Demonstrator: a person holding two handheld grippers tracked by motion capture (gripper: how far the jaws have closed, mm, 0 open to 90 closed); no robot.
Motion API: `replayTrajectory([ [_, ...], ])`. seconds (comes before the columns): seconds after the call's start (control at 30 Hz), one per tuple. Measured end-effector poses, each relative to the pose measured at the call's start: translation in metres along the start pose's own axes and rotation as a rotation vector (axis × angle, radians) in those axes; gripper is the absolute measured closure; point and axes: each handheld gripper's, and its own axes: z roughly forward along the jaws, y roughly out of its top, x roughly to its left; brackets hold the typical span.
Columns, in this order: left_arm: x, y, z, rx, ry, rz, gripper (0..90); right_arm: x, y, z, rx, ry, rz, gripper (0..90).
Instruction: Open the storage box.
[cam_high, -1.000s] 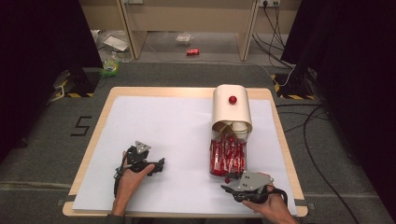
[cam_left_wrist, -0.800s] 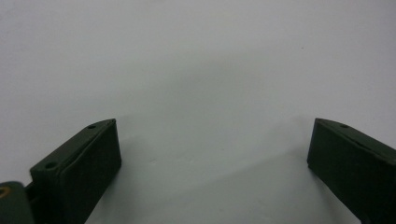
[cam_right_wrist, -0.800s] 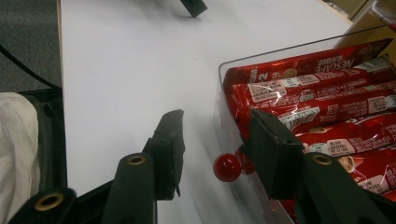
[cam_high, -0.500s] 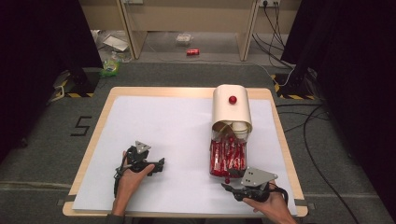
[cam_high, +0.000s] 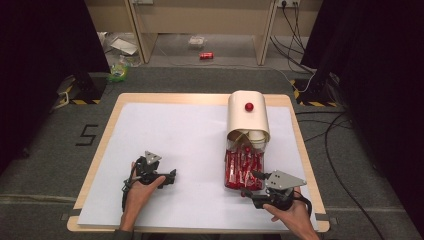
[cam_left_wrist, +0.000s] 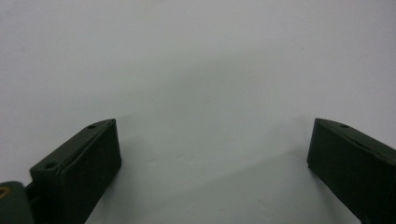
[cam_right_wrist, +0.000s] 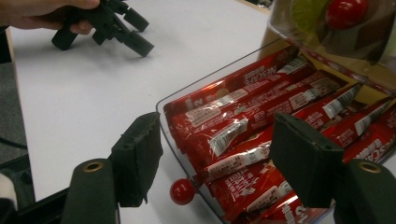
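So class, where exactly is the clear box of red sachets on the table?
In the high view, the clear box sits on the table's right side, just beyond the right gripper, with its cream lid swung open behind it.

We read "NESCAFE" on the red sachets (cam_right_wrist: 243, 116) in the right-hand box, and a black "5" (cam_high: 88, 135) on the floor at left.

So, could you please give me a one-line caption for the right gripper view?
Open right gripper poised at the red knob of a clear box packed with red sachets.
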Motion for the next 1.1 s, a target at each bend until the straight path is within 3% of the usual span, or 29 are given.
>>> replayTrajectory([
  [0.17, 0.000, 0.000, 0.000, 0.000, 0.000, 0.000, 1.9, -0.002, 0.003, 0.003, 0.000, -0.016, 0.047, 21.2],
  [0.27, 0.000, 0.000, 0.000, 0.000, 0.000, -0.001, 1.9, -0.002, 0.005, 0.004, 0.005, -0.021, 0.055, 19.8],
  [0.6, 0.000, 0.000, 0.000, 0.000, -0.001, -0.001, 1.9, -0.001, 0.014, 0.015, 0.022, -0.079, 0.047, 40.0],
  [0.73, 0.000, 0.000, 0.000, 0.001, 0.000, 0.000, 1.9, -0.003, 0.016, 0.020, 0.036, -0.105, 0.071, 46.6],
  [1.1, 0.000, 0.000, 0.000, 0.002, -0.003, -0.002, 1.7, -0.006, 0.024, 0.040, 0.084, -0.138, 0.089, 54.9],
])
